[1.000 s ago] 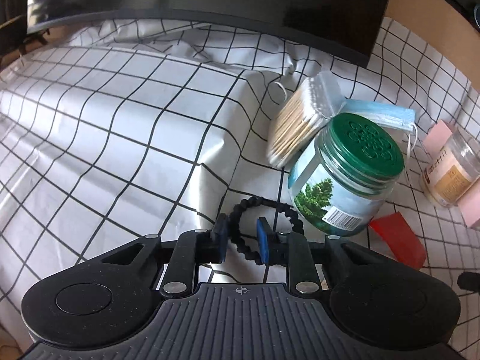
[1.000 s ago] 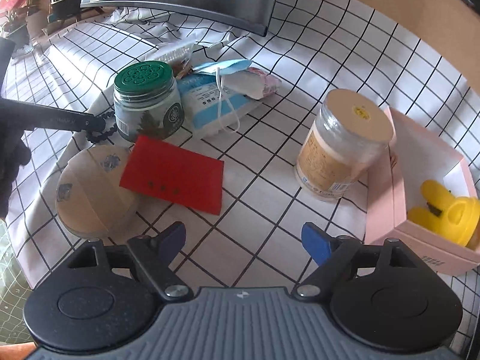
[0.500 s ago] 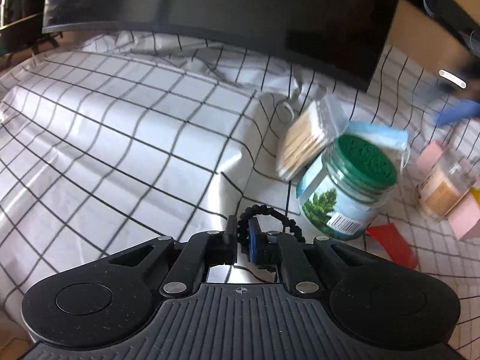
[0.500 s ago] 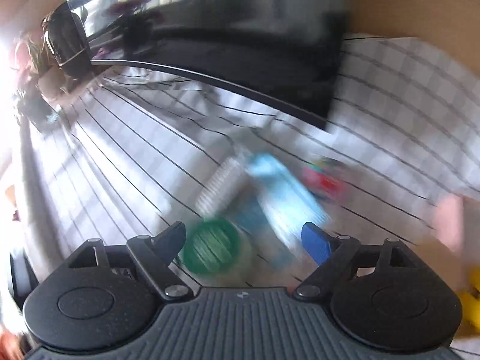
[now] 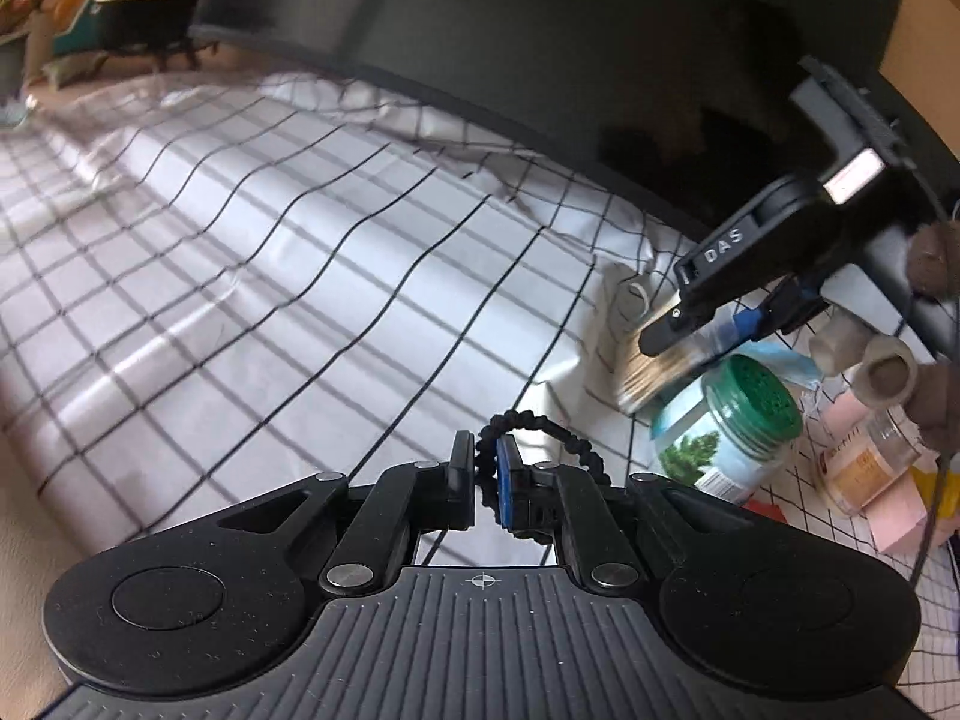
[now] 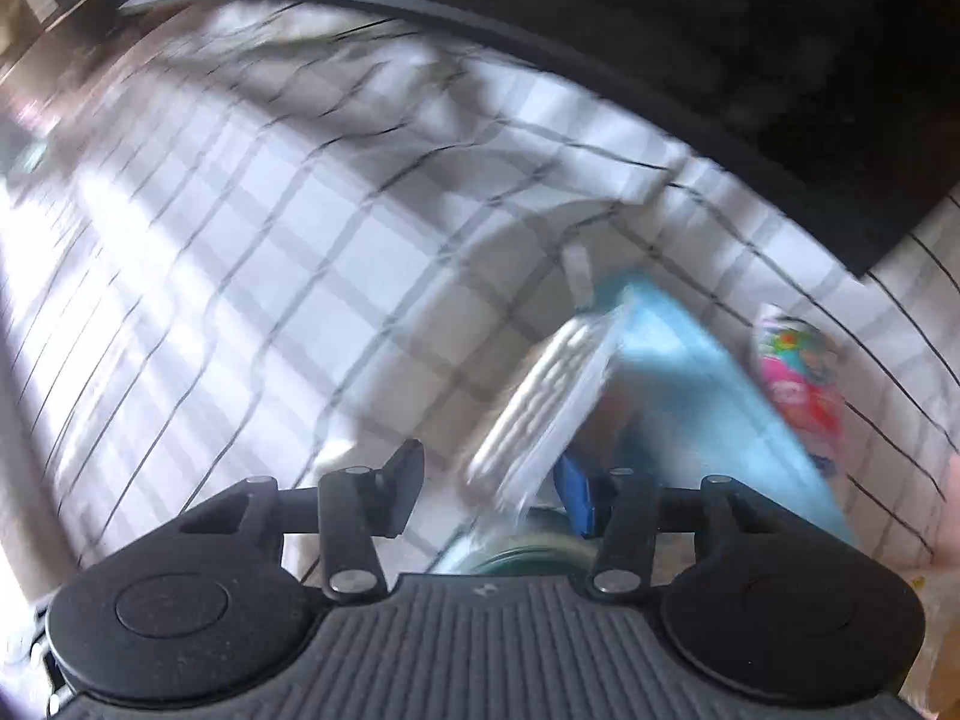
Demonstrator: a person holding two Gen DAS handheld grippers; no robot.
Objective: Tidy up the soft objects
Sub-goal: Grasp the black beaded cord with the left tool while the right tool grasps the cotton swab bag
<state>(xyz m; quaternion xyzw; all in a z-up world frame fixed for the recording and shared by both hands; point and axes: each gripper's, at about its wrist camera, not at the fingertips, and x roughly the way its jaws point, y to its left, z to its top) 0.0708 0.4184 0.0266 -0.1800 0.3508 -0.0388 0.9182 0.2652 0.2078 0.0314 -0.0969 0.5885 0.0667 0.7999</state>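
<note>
Left gripper (image 5: 485, 480): fingers pinched on black beaded cord (image 5: 543, 438), which lifts off the checked cloth (image 5: 270, 276). Only this view shows the right gripper (image 5: 708, 324) from outside, above the cotton-swab pack (image 5: 651, 369); green-lidded jar (image 5: 729, 426) just below it. Right wrist view, blurred: right gripper's fingers stand apart, swab pack between them, contact unclear; blue mask (image 6: 708, 378) beside it. Broad bare cloth lies leftward; dark monitor (image 5: 540, 48) bounds the far edge.
</note>
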